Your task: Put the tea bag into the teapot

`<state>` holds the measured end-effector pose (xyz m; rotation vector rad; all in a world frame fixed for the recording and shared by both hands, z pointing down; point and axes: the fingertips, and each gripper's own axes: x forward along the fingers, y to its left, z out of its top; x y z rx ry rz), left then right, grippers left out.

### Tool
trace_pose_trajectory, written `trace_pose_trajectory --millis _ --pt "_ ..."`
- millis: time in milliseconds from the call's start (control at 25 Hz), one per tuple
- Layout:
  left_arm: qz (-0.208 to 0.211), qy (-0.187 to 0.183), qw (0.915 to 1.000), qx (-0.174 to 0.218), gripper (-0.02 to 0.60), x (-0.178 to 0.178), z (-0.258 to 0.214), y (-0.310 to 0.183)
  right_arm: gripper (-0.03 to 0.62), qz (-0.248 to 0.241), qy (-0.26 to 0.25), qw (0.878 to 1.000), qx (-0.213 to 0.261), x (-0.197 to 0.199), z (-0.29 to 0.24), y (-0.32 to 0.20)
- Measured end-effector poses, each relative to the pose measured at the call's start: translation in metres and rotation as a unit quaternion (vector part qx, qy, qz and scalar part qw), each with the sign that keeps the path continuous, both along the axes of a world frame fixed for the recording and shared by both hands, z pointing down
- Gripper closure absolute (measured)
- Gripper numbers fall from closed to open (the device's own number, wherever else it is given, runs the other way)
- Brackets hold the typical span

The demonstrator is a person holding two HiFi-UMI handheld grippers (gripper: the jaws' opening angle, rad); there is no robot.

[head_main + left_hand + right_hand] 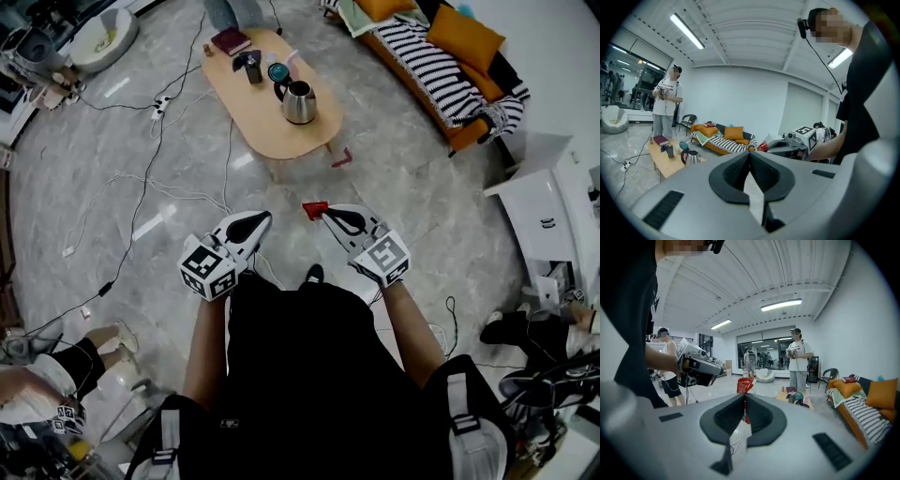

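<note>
Red tea bag (pixel 315 209), flat packet, pinched at right claw (pixel 744 398) tips; left claw (pixel 750 154) closed, empty.

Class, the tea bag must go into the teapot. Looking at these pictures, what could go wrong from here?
The right gripper pinches the tea bag by one edge only; it may slip out on the way. Cables cross the floor before the table: a trip risk. The teapot stands near the table's edge and might be knocked.
</note>
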<state>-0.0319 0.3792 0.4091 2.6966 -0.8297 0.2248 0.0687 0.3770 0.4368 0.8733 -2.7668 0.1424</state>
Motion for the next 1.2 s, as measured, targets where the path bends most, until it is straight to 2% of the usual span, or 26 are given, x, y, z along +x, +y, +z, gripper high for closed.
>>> trace_pose_trajectory --millis 280,400,800,1200 --pt "-0.051 -0.009 0.9985 -0.016 0.572 -0.023 0.005 0.005 0.583 -0.029 -0.007 1.0 -0.002 -0.007 -0.001 -0.002" --pt "-0.055 -0.006 0.9983 -0.018 0.572 -0.027 0.006 -0.002 0.583 -0.035 -0.006 0.999 -0.002 -0.012 0.0 -0.007" --pt "0.008 0.0 0.9998 -0.02 0.572 -0.014 0.014 -0.055 0.582 0.008 0.005 1.0 -0.007 -0.01 0.008 -0.045" --pt "0.072 0.007 0.9971 -0.025 0.572 -0.036 0.017 -0.152 0.582 0.05 0.03 0.998 -0.015 -0.044 0.017 -0.113"
